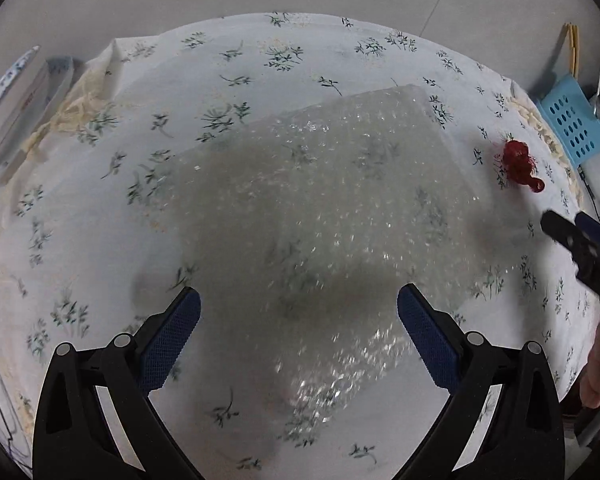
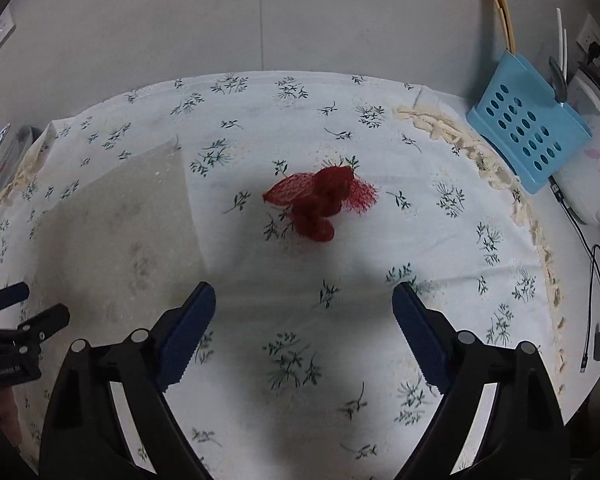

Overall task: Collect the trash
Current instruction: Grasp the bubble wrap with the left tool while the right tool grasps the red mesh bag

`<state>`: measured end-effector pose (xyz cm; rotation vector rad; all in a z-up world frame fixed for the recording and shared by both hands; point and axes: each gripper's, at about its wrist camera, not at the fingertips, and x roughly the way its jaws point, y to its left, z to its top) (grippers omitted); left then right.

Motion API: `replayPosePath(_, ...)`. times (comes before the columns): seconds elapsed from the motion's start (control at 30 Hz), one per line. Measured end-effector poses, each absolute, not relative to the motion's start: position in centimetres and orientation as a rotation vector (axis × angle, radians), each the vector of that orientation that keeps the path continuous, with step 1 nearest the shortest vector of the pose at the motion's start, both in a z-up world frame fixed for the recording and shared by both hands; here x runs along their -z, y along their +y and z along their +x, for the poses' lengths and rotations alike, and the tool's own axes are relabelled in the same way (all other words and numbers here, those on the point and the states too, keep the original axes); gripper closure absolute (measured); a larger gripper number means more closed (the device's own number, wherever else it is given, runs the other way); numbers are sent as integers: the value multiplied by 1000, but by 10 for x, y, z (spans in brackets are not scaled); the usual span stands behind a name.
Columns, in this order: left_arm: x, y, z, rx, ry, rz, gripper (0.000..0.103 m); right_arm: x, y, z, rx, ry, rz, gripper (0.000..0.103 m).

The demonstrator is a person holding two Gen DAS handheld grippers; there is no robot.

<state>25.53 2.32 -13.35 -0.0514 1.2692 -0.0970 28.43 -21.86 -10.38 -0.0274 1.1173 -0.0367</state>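
Left tool [image 1: 299, 308] spread wide above the clear bubble-wrap sheet [image 1: 320, 208] lying flat on the floral-clothed bench [image 2: 300, 120]. Right tool [image 2: 304, 306] likewise spread, empty. Beyond it, the crumpled red mesh net [image 2: 320, 196] rests right of the sheet.

Dim, perhaps motion-blurred; fisheye-warped edges
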Motion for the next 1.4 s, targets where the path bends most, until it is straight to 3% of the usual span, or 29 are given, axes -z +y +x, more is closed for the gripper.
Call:
replayPosePath(0.27, 148, 11, 264, 49, 1309, 40, 10, 119, -228, 341, 60, 1173, 29, 30)
replayPosePath(0.47, 145, 2, 264, 31, 1336, 57, 26, 134, -233, 360, 51, 1240, 63, 41)
replayPosePath(0.73, 143, -13, 266, 30, 1350, 53, 43, 141, -233, 367, 27, 1266, 75, 67)
replayPosePath(0.9, 138, -17, 264, 31, 1355, 27, 63, 139, -233, 366, 11, 1250, 83, 85)
replayPosePath(1.1, 131, -14, 265, 1, 1350, 8, 84, 132, -237, 352, -7, 1218, 88, 86)
replayPosePath(1.4, 130, -9, 265, 14, 1317, 0, 91, 117, -236, 328, -31, 1181, 71, 86)
